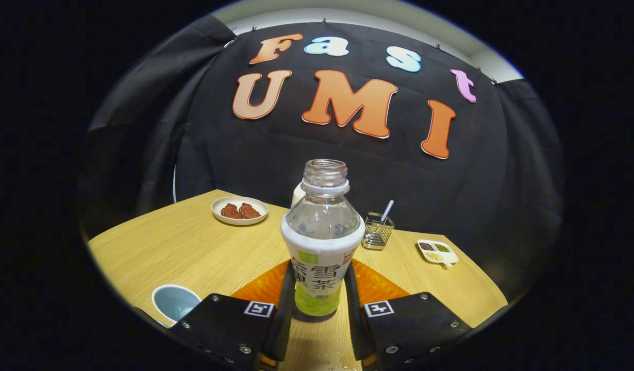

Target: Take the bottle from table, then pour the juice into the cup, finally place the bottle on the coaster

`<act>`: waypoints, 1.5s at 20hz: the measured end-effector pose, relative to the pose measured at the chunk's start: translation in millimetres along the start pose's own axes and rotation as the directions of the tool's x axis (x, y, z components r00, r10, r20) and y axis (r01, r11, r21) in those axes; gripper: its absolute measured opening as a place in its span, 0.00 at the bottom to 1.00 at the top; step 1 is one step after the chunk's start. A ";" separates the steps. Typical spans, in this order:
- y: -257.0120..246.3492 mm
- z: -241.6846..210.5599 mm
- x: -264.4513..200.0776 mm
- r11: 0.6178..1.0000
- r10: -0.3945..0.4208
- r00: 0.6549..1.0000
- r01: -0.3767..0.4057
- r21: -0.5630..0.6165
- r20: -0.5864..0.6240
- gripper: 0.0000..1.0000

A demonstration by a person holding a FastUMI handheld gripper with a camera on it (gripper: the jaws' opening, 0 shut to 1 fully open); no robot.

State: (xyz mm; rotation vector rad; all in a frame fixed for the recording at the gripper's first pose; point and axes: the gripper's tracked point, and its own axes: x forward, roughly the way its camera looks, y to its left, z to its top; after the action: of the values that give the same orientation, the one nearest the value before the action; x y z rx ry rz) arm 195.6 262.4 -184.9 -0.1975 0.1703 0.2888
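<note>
A clear plastic bottle with a white and green label stands upright between my fingers, its cap off and its upper part see-through. My gripper is shut on its lower label, one finger against each side. An orange coaster lies on the table just behind the bottle, partly hidden by the fingers. I cannot tell whether the bottle's base rests on the coaster or on the wood. A light blue cup sits left of my left finger, at the table's near edge.
On the wooden table beyond the bottle are a white plate with red-brown food at far left, a wire holder with a straw, and a small divided dish at right. A white object peeks out behind the bottle.
</note>
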 end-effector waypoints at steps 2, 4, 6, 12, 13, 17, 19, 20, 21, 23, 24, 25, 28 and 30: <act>-0.5 -7.7 15.3 1.000 0.015 1.000 -0.014 0.027 -0.027 0.49; -0.8 -21.8 26.9 0.998 0.026 0.998 -0.023 0.058 -0.063 0.49; 0.8 -30.5 33.5 0.995 0.043 0.996 -0.035 0.095 -0.083 0.49; -3.6 -46.4 44.1 0.989 0.054 0.992 -0.037 0.145 -0.113 0.49; -5.5 -46.7 43.3 0.988 0.052 0.992 -0.034 0.152 -0.118 0.56; -10.5 -43.8 38.8 0.985 0.044 0.992 -0.022 0.173 -0.119 0.64; -13.9 -34.5 34.1 0.983 0.036 0.994 -0.017 0.181 -0.100 0.74; -15.9 -32.0 31.2 0.983 0.033 0.995 -0.016 0.181 -0.092 0.79; -17.4 -28.1 26.3 0.983 0.034 0.996 -0.017 0.183 -0.087 0.84; -23.7 -14.9 14.6 0.983 0.028 0.997 -0.015 0.186 -0.071 0.95; -27.3 -6.1 7.3 0.983 0.022 0.998 -0.011 0.184 -0.057 0.97; -32.0 3.0 -2.2 0.983 0.016 0.999 -0.008 0.182 -0.045 0.97; -45.7 32.8 -34.1 0.983 0.005 1.000 -0.005 0.183 -0.003 0.97; -55.5 52.0 -60.6 0.985 -0.001 1.000 -0.003 0.172 0.025 0.97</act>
State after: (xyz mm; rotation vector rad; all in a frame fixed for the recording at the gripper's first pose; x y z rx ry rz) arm 162.0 205.5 -113.5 -0.0222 0.1696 0.2758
